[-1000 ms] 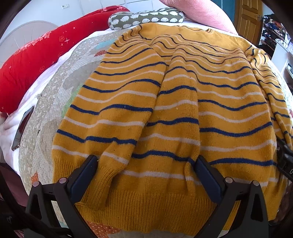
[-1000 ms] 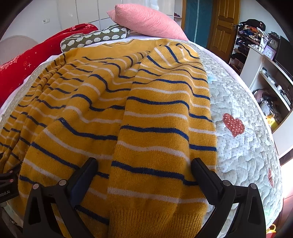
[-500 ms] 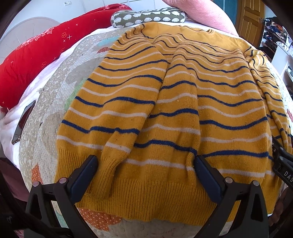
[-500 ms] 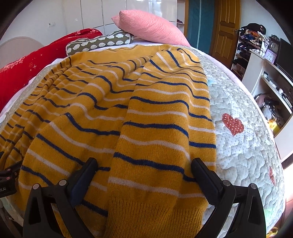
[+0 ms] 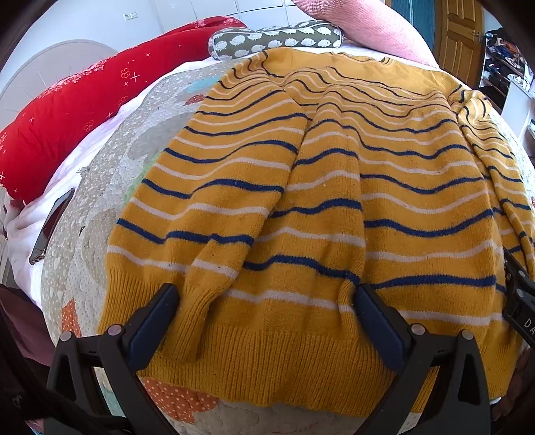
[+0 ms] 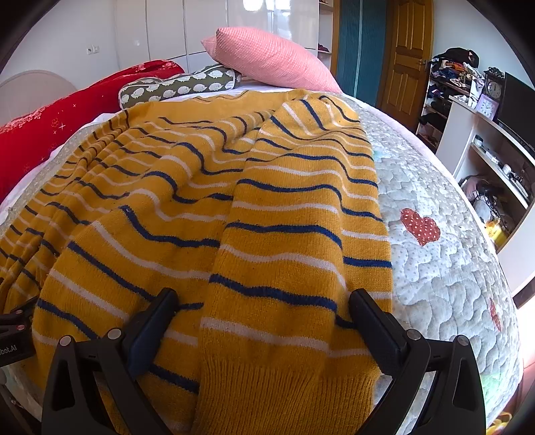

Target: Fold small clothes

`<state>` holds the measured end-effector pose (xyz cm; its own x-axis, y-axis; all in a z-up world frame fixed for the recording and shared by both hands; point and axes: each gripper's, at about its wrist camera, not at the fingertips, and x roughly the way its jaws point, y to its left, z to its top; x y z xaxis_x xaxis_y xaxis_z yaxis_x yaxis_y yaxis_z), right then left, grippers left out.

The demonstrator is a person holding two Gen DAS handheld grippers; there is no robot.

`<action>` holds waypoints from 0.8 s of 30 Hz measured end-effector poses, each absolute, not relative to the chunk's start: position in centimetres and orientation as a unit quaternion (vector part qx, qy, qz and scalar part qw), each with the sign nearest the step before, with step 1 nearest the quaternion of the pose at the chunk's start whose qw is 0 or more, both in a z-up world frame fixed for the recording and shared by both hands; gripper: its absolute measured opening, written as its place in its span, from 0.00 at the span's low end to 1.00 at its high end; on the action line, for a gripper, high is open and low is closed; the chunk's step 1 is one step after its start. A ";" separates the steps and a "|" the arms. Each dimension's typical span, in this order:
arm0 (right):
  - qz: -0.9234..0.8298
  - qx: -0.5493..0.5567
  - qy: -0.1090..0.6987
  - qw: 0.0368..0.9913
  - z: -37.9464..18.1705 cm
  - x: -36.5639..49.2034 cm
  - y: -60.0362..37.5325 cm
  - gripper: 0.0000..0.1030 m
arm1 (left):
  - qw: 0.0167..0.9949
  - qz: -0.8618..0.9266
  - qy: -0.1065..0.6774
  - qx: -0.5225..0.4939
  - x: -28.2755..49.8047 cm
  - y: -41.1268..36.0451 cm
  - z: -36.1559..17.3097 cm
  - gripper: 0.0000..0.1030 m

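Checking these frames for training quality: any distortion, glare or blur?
Left wrist view: strong fisheye bulge, dark corners, sweater sharp. Right wrist view: same bulge, bright glare on the wardrobe doors, sweater knit crisp, shelves warped at the edge.

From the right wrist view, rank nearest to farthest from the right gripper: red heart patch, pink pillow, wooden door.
1. Red heart patch, on the quilt, right of the right gripper.
2. Pink pillow, at the bed's far end.
3. Wooden door, beyond the bed, right.

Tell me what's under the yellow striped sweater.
The sweater lies on a quilted bedspread with heart patches, which shows around its edges. Anything directly beneath the knit is covered and cannot be seen.
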<state>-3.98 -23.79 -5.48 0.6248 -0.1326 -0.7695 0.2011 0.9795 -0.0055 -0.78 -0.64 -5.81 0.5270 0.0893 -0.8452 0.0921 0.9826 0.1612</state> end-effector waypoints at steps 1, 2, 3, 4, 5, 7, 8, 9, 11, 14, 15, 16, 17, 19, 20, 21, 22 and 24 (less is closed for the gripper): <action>-0.093 0.040 0.422 0.901 -5.5 -4.0 -23.8 0.99 | 0.870 0.000 0.484 0.093 -0.8 -0.6 -5.8 1.00; -0.094 0.040 0.420 0.902 -5.5 -4.1 -23.7 0.99 | 0.872 0.002 0.481 0.093 -0.9 -0.6 -5.9 1.00; -0.095 0.038 0.418 0.903 -5.5 -4.1 -23.7 0.99 | 0.873 0.004 0.479 0.093 -1.0 -0.7 -5.9 1.00; -0.096 0.036 0.416 0.904 -5.5 -4.2 -23.6 0.99 | 0.874 0.005 0.478 0.093 -1.1 -0.7 -5.9 1.00; -0.097 0.035 0.414 0.904 -5.6 -4.2 -23.6 0.99 | 0.874 0.007 0.477 0.092 -1.1 -0.7 -5.9 1.00; -0.097 0.034 0.412 0.905 -5.6 -4.2 -23.5 0.99 | 0.875 0.011 0.476 0.090 -1.1 -0.8 -5.9 1.00; -0.097 0.035 0.412 0.905 -5.6 -4.1 -23.5 0.99 | 0.875 0.013 0.475 0.091 -1.1 -0.8 -6.0 1.00; -0.096 0.035 0.411 0.906 -5.6 -4.2 -23.6 0.99 | 0.875 0.015 0.474 0.091 -1.1 -0.9 -6.0 1.00; -0.095 0.036 0.409 0.907 -5.6 -4.3 -23.6 0.99 | 0.875 0.021 0.475 0.094 -1.0 -1.1 -6.0 1.00; -0.093 0.037 0.407 0.908 -5.6 -4.4 -23.7 0.99 | 0.870 0.020 0.482 0.102 -0.7 -1.3 -5.9 1.00; -0.092 0.037 0.407 0.908 -5.6 -4.4 -23.7 0.99 | 0.867 0.017 0.487 0.102 -0.6 -1.2 -5.7 1.00; -0.090 0.038 0.407 0.908 -5.6 -4.4 -23.7 0.99 | 0.865 0.015 0.491 0.100 -0.5 -1.2 -5.5 1.00; -0.087 0.039 0.408 0.908 -5.6 -4.4 -23.8 0.99 | 0.864 0.008 0.494 0.093 -0.6 -1.0 -5.2 0.97; -0.079 0.043 0.413 0.906 -5.5 -4.3 -24.0 0.99 | 0.866 -0.012 0.493 0.079 -1.0 -0.6 -4.2 0.91; -0.076 0.044 0.415 0.906 -5.5 -4.2 -24.1 0.99 | 0.869 -0.023 0.490 0.071 -1.2 -0.4 -3.7 0.89; -0.072 0.044 0.416 0.905 -5.5 -4.2 -24.1 0.99 | 0.871 -0.033 0.486 0.061 -1.5 -0.1 -3.1 0.89; -0.068 0.045 0.417 0.905 -5.4 -4.2 -24.2 0.99 | 0.875 -0.043 0.479 0.047 -1.8 0.4 -2.2 0.89; -0.058 0.048 0.420 0.904 -5.3 -4.3 -24.5 0.99 | 0.884 -0.053 0.463 0.026 -2.2 1.5 -0.4 0.89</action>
